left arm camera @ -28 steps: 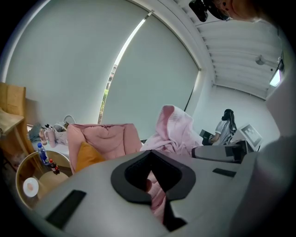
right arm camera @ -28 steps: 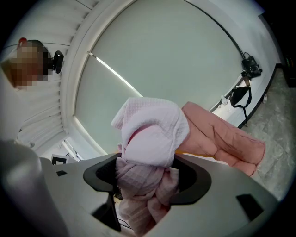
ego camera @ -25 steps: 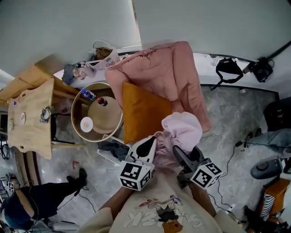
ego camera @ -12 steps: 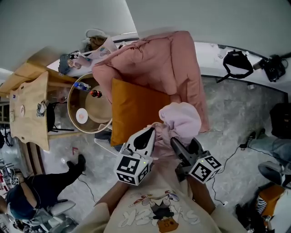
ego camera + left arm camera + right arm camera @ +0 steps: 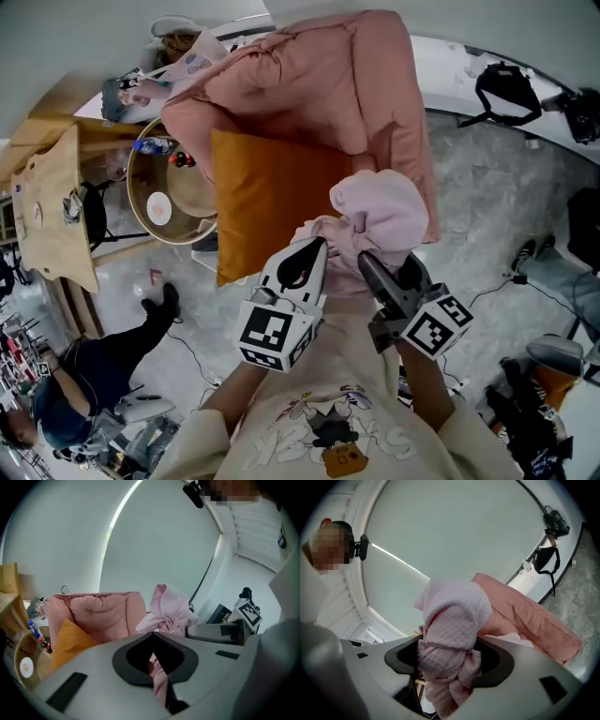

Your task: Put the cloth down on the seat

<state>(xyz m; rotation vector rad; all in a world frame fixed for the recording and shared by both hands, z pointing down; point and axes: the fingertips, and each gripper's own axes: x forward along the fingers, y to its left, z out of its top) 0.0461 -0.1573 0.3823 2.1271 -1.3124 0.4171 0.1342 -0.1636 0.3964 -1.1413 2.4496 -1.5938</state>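
A pale pink waffle-weave cloth (image 5: 377, 208) is held bunched in the air between two hand-held grippers, in front of a pink padded armchair (image 5: 309, 84); it is not lying on the seat. In the head view the cloth is seen just beside the right edge of an orange cushion (image 5: 272, 202) that is propped on the armchair.

The left gripper (image 5: 314, 247) is closed down almost fully, with only a thin fold of the cloth (image 5: 158, 674) pinched between its jaws, as its own view shows. The right gripper (image 5: 364, 261) is clamped around a thick, knotted wad of the same cloth (image 5: 451, 639), so that its jaws are kept partly apart by the fabric; a rounded puff of it is pushed up above the jaws.

A round wooden side table (image 5: 142, 211) carrying small items is seen to the left of the armchair, with a light wooden table (image 5: 52, 206) beyond it. A black bag (image 5: 511, 89) is seen against the white wall at upper right.
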